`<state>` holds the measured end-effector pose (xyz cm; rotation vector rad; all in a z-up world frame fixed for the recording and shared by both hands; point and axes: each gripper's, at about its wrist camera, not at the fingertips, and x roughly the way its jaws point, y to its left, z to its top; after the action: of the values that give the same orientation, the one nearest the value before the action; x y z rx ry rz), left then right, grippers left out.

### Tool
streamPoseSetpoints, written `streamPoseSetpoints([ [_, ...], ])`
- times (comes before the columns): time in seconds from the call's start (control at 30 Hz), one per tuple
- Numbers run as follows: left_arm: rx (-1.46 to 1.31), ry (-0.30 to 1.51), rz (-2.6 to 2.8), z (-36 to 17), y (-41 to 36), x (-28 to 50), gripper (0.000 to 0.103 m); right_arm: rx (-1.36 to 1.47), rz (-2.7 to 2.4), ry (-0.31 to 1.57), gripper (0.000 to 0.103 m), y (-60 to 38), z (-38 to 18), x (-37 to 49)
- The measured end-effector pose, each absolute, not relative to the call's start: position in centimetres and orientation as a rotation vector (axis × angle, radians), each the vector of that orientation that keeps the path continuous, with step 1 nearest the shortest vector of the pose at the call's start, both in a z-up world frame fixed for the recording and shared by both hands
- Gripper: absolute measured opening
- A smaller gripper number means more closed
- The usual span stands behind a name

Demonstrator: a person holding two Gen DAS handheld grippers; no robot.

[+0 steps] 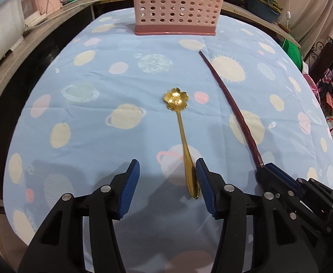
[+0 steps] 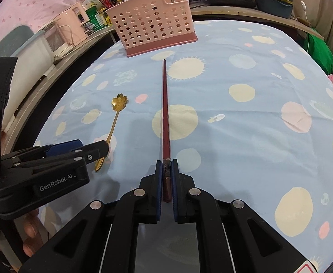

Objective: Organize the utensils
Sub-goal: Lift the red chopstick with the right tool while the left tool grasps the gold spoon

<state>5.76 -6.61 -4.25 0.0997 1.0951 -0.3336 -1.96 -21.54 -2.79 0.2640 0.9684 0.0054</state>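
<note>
**One chopstick gripped, one spoon between my open fingers**

I count one gold spoon [image 1: 182,134], one dark red chopstick [image 2: 165,122] and one pink perforated holder [image 1: 175,4]. The spoon lies flat on the blue planet-print cloth [image 1: 87,91], its flower-shaped bowl pointing toward the holder and its handle end toward me. My left gripper [image 1: 167,187] stands about half open around that handle end: the spoon sits close against the inner face of the right-hand pad, while the other pad is well apart from it. Neither pad visibly presses on it, so I hold nothing there.

My right gripper [image 2: 166,188] is clamped tight on the thick end of the chopstick, the blue pads pressed to both sides of it. The chopstick runs straight out ahead, its thin tip reaching close to the holder's darker base without touching it. From the right wrist view the spoon lies to the left of the chopstick, well apart from it.

The holder stands upright at the far edge of the cloth, with a small raised compartment at one end; something metallic shows inside that, too small to identify. Between the utensils and the holder the cloth lies open. To the right of the chopstick the cloth is bare out to its edge. Beyond the far and left edges runs a cluttered shelf with a pink appliance [image 2: 68,29].
</note>
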Motion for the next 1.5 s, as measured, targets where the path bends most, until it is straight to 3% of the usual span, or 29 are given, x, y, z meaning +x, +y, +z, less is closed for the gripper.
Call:
streamPoseSetpoints([
  [0.33, 0.122, 1.069, -0.325, -4.4, -6.9, 5.3, 0.050, 0.271, 0.013, 0.969, 0.007, -21.5, -2.9, -1.7],
  [0.67, 0.169, 1.053, -0.329, -4.3, -7.3, 5.0, 0.012, 0.270, 0.019, 0.965, 0.007, -21.5, -2.9, -1.6],
  [1.47, 0.041, 1.050, -0.351, -0.4, -5.4, 5.6, 0.010, 0.323, 0.038, 0.902, 0.007, -22.5, 0.7, -1.9],
  [1.5, 0.035, 1.042, -0.354, 0.0, -5.3, 5.7, 0.002, 0.324, 0.038, 0.891, 0.007, -22.6, 1.1, -1.9],
])
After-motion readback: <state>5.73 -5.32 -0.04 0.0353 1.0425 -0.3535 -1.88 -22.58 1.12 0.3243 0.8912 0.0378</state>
